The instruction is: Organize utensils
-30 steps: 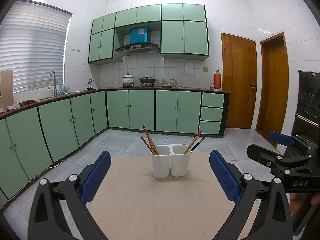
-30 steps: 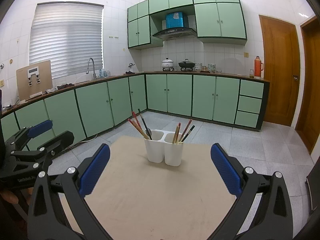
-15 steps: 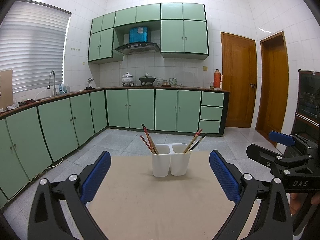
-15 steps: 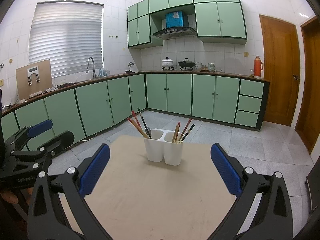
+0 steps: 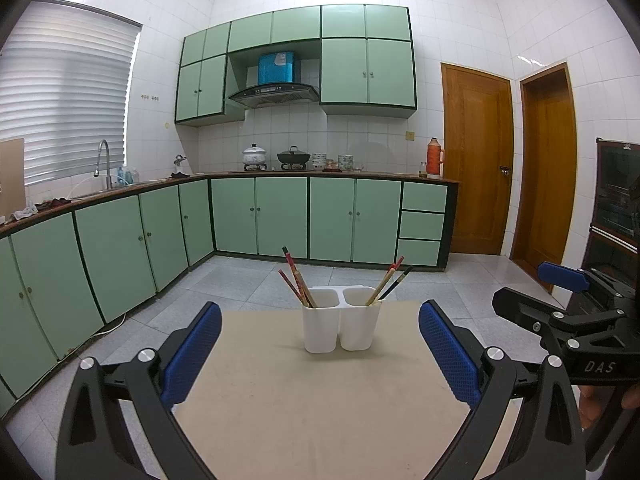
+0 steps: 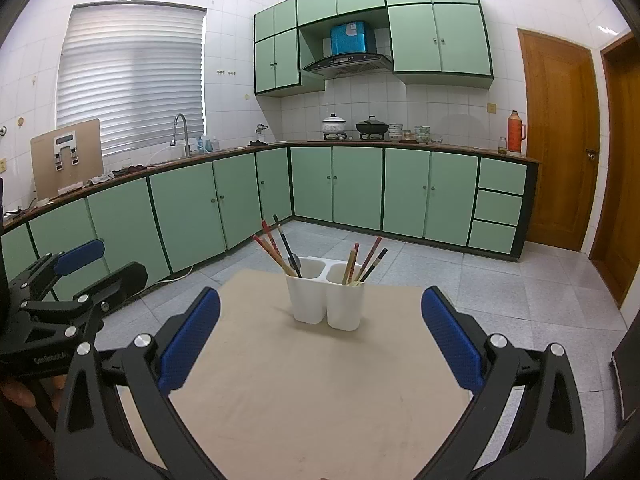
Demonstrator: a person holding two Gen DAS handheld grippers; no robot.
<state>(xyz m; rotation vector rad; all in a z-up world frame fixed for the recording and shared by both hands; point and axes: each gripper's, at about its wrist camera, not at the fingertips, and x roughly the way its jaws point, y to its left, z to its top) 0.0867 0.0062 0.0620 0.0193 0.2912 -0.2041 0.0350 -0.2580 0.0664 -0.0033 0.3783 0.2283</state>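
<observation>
A white two-compartment holder [image 5: 340, 330] [image 6: 326, 306] stands upright at the far end of a beige table [image 5: 320, 408] [image 6: 316, 392]. Several chopsticks [image 5: 298, 280] [image 6: 274, 250] and a dark spoon [image 6: 294, 260] lean left in its left cup. Several more chopsticks [image 5: 390, 284] [image 6: 366, 264] lean right in its right cup. My left gripper [image 5: 320, 350] is open and empty, well short of the holder. My right gripper [image 6: 320, 342] is open and empty too. Each gripper shows at the edge of the other's view, the right one [image 5: 560, 312] and the left one [image 6: 72, 280].
Green kitchen cabinets [image 5: 280, 216] run along the far wall and the left side, with a sink [image 6: 182, 136] and pots on the counter. Wooden doors [image 5: 476, 160] stand at the right. Grey tiled floor [image 6: 500, 276] surrounds the table.
Both views have shifted very slightly; the holder sits a touch higher in frame. Both grippers stay open and empty.
</observation>
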